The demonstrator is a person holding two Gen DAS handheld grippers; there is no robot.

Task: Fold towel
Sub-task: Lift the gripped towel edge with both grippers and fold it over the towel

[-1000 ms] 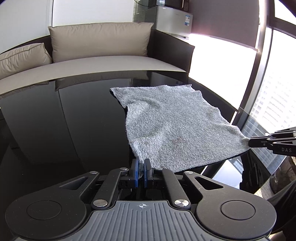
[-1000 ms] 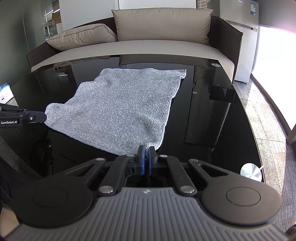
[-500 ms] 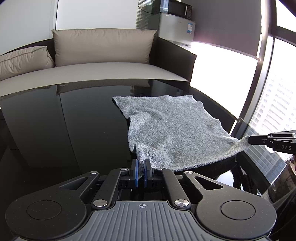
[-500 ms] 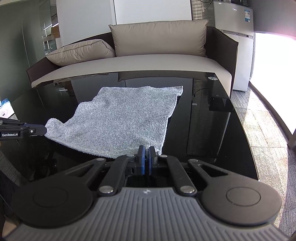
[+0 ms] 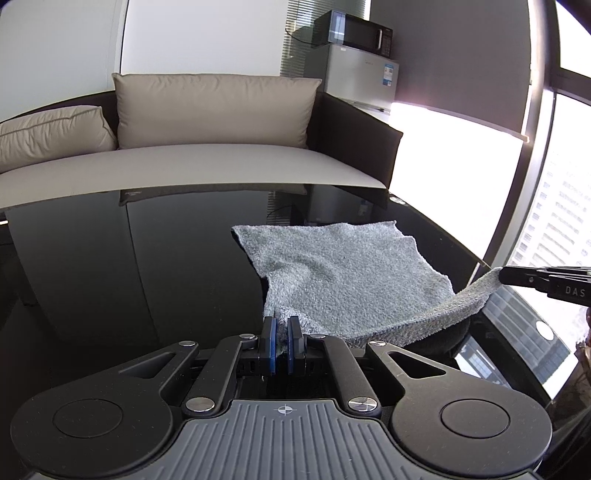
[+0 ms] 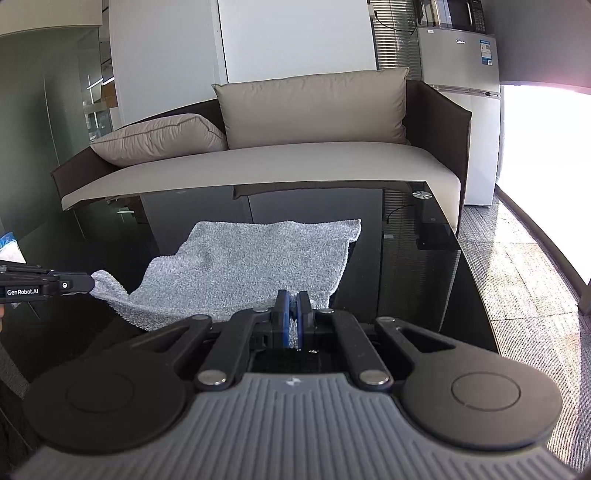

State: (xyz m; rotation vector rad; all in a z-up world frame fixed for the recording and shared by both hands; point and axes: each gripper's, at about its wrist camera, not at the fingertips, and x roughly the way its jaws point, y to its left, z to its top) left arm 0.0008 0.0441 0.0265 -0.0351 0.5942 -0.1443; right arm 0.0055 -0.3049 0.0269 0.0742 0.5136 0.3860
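So we've got both tongs, left (image 5: 281, 334) and right (image 6: 294, 317), pinched tight on the towel's (image 5: 343, 284) near corners, far edge at 12 o'clock on the table (image 5: 129, 277).

It was an office lounge: a beige sofa (image 6: 280, 162), a small fridge (image 6: 461, 122) topped by a microwave (image 5: 352, 33), and high-rise windows (image 5: 565, 206).

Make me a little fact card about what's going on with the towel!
towel: grey, near edge lifted, far edge lying on the table
table: black, shiny
left gripper: shut on one near corner of the towel
right gripper: shut on the other near corner
behind the table: beige sofa with cushions
fold: not yet made
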